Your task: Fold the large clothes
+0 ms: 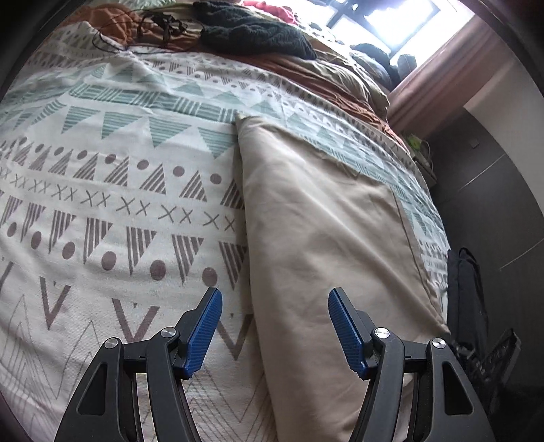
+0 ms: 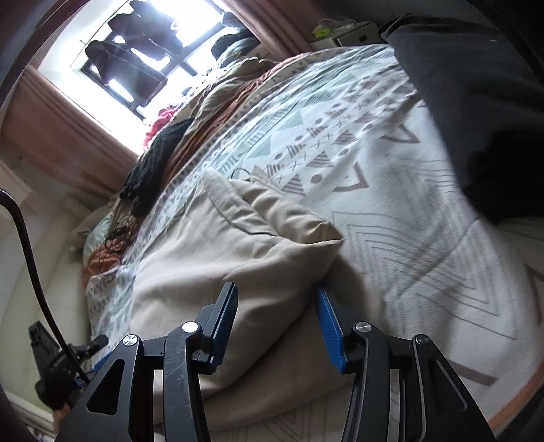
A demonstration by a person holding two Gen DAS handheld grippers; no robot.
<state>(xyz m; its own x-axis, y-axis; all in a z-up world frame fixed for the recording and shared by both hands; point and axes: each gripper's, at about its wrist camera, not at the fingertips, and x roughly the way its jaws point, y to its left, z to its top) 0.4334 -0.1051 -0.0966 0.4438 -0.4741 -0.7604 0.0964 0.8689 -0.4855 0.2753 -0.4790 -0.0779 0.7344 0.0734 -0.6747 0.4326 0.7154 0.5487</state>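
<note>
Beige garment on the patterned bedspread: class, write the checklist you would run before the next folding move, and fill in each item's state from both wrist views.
1. Left gripper open, holding nothing: ok.
2. Right gripper open, beige garment between its fingers but not clamped: ok.
3. Garment lying flat: not ok; a raised fold bunches up ahead of the right gripper.
4. Garment's long left edge straight on the patterned bedspread: ok.
5. Black knit item and cords lie apart from the garment: ok.
6. Garment's near hem placement: cannot tell, hidden below the grippers.
</note>
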